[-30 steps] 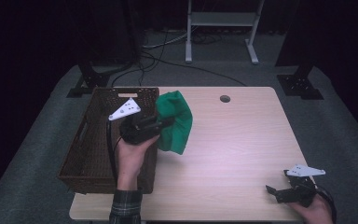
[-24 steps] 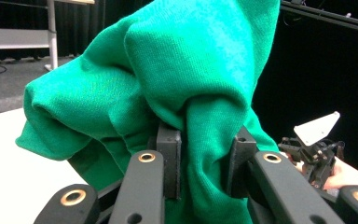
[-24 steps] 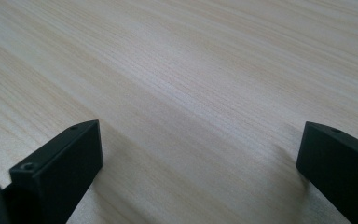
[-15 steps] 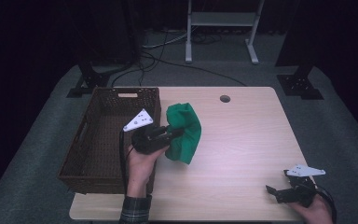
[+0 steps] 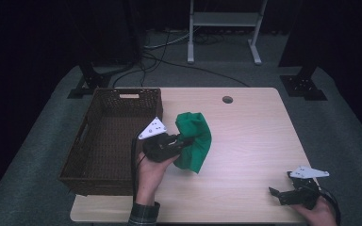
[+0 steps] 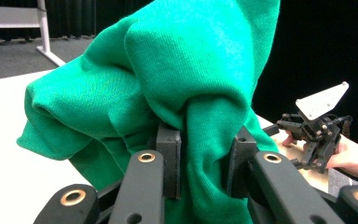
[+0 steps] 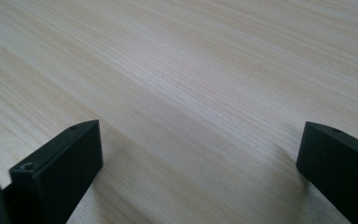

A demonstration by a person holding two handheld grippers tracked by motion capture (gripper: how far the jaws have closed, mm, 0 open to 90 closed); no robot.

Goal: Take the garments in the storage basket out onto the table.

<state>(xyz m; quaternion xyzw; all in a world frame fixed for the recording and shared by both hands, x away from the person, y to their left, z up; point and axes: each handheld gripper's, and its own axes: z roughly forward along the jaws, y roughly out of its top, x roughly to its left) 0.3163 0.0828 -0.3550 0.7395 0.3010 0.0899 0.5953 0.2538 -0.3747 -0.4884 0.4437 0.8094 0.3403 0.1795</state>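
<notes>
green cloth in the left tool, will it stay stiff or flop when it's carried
Probably floppy: the green cloth bunches into soft folds around the left tool and droops beside it. It looks light, since a pinch on one fold seems to hold it. The knit looks grippy, so slipping seems unlikely.

The basket [image 5: 108, 136] stands on the left part of the desk [image 5: 254, 141], its near corner reaching the desk's front edge. Just right of the basket's right wall, the left hand-held gripper [image 5: 181, 142] sits with the cloth [image 5: 195, 139] between its jaws; the cloth hangs at the gripper's right side, and its lower end seems to touch the desk, though the high view leaves that unsure. Behind the cloth, near the desk's far edge, is a round hole [image 5: 227, 99]. The right hand-held gripper [image 5: 277, 195] lies at the near right corner, well apart from the cloth. Beyond the desk, a frame [image 5: 221, 28] stands on the floor [image 5: 47, 122].
</notes>
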